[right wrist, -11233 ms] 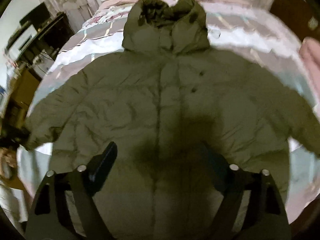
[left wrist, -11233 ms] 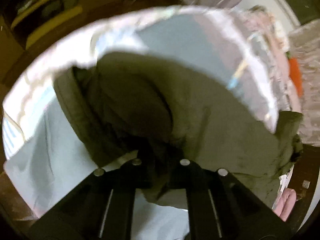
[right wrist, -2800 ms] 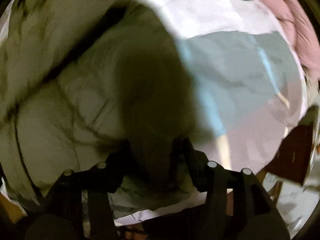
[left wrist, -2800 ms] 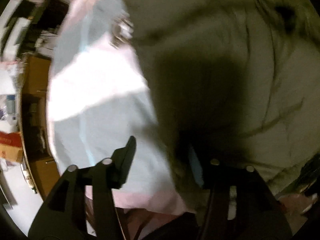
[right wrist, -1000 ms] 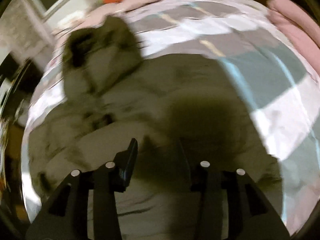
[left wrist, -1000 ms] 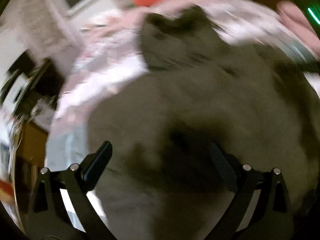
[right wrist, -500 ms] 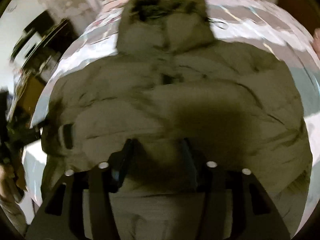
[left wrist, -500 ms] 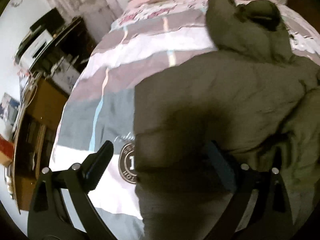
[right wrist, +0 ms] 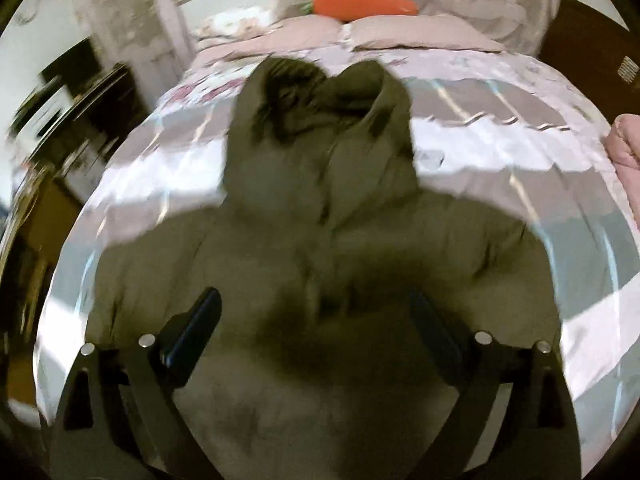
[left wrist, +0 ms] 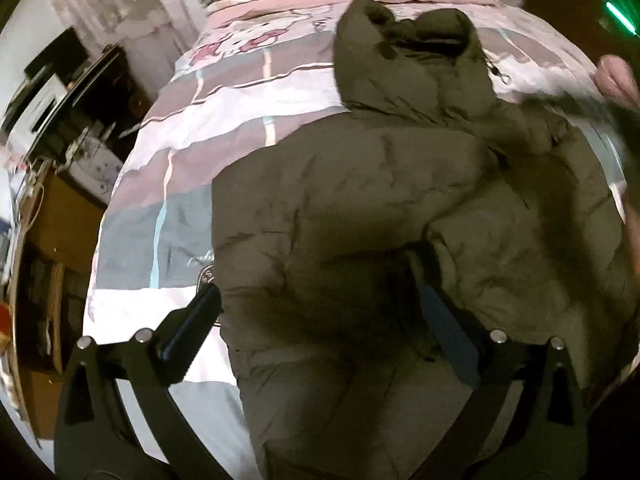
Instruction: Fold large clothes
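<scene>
Jacket: one olive-green hooded puffer jacket (left wrist: pixel 360 208) is lying on the bed (left wrist: pixel 192 128), front up, with its hood (left wrist: pixel 404 52) pointing toward the pillows. In my right wrist view the same jacket (right wrist: pixel 320 280) is filling the middle of the picture, blurred.
Sleeves: both are lying folded in across the chest, one from each side, so I am counting two sleeves overlapping on the body.
Left claw: my left claw (left wrist: pixel 320 312) is standing wide, its two fingers spread either side of the jacket's lower body, with nothing pinched between them.
Right claw: my right claw (right wrist: pixel 316 320) is standing wide too; its jaws have just been opening, and the jacket is lying below the gap, with neither finger pressing on it.
Bed: one bed, wearing a quilt cover of pink, grey, white and pale blue patches with a cartoon print near the head.
Pillows: I am seeing two pink pillows (right wrist: pixel 360 32) side by side at the head of the bed.
Plush: one orange carrot-shaped plush (right wrist: pixel 364 4) is lying just behind the pillows.
Folded pink bedding: one pink roll (right wrist: pixel 624 140) is sitting at the right edge of the bed.
Furniture: dark cabinets and a wooden unit (left wrist: pixel 60 216) are standing beside the bed on the left of the picture.
</scene>
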Demonstrator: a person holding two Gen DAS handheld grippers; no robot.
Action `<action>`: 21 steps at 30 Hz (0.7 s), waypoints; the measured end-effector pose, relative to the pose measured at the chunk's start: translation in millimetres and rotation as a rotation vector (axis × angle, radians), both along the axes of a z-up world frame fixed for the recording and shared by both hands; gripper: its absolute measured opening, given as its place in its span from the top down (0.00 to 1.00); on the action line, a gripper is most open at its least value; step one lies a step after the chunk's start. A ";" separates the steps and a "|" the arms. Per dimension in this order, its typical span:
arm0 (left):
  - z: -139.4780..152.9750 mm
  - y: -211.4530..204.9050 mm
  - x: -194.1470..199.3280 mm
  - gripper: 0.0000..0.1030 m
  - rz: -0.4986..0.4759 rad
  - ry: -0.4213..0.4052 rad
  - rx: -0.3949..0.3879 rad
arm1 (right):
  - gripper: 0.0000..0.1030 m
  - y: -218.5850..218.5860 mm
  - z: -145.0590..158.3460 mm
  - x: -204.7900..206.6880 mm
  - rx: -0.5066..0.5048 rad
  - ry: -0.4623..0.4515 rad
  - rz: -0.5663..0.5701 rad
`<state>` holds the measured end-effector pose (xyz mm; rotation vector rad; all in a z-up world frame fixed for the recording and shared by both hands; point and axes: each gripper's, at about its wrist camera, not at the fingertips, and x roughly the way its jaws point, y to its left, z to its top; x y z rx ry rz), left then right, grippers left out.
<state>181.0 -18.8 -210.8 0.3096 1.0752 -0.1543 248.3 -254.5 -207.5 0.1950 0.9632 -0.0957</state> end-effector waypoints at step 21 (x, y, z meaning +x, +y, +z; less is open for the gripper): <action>-61.2 33.8 37.1 0.02 0.162 0.196 0.047 | 0.97 -54.9 -10.1 182.4 -0.257 0.022 -0.293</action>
